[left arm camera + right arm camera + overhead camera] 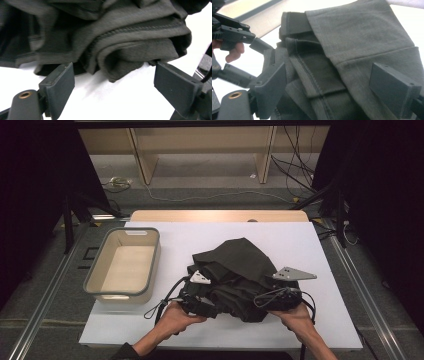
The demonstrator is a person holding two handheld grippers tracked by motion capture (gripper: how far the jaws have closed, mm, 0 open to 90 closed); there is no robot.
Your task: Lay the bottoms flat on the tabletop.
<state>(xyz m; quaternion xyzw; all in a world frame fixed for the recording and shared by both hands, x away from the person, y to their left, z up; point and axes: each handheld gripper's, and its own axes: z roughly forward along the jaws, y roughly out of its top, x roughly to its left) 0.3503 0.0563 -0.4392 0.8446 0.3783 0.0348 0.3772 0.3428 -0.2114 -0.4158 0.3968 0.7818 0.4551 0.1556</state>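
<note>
A dark grey-green garment [235, 270] lies bunched in folds on the white table top [310, 245]. My left gripper [204, 303] sits at the pile's near left edge. Its jaws stand wide open low over the table, and a rolled fold of the garment [130, 47] lies just beyond their tips, untouched by the pads. My right gripper [271, 303] is at the pile's near right edge. In the right gripper view its jaws also stand wide, with stitched layers of the garment [324, 75] lying between them; the pads do not squeeze the cloth.
An empty beige basket with a grey rim [117, 293] stands on the table's left side. The person's left hand [233, 51] shows at the far left of the right gripper view. Cables trail from both grippers. Dark stands flank the table.
</note>
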